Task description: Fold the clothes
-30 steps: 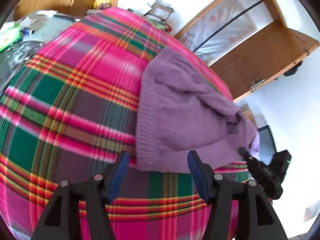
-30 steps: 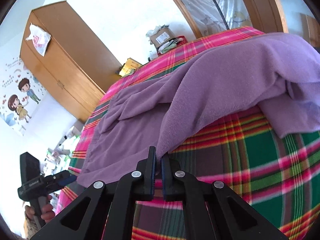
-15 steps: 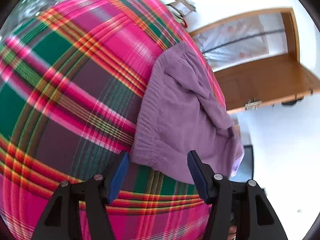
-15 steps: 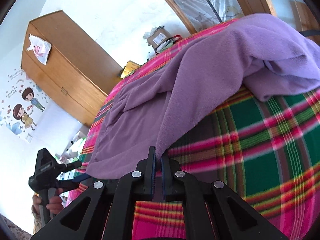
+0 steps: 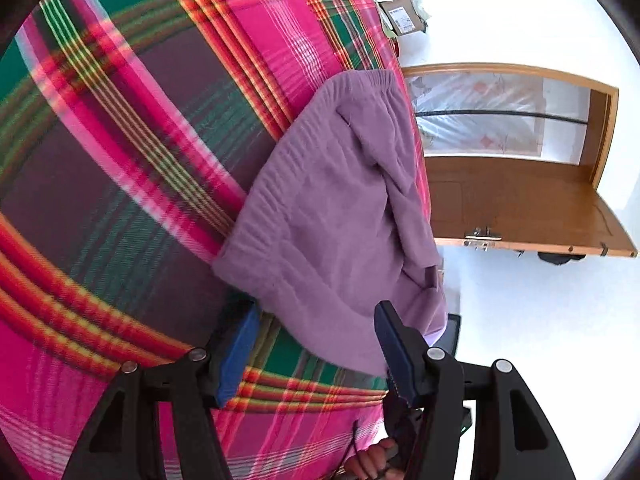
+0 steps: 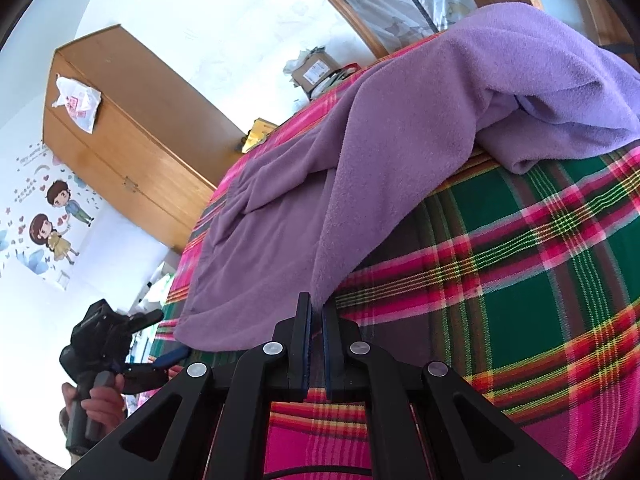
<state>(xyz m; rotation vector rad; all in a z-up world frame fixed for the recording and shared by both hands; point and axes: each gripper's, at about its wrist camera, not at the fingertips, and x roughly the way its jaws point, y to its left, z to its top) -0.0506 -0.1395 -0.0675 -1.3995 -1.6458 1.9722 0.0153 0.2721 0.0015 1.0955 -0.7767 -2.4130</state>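
Pinching purple garment, corner hidden

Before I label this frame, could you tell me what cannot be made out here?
- Left wrist view: the purple garment has its far edge hidden over the plaid bed cover.
- Right wrist view: the pinched hem is hidden inside the right tool.
- Garment type: unclear, bunched.
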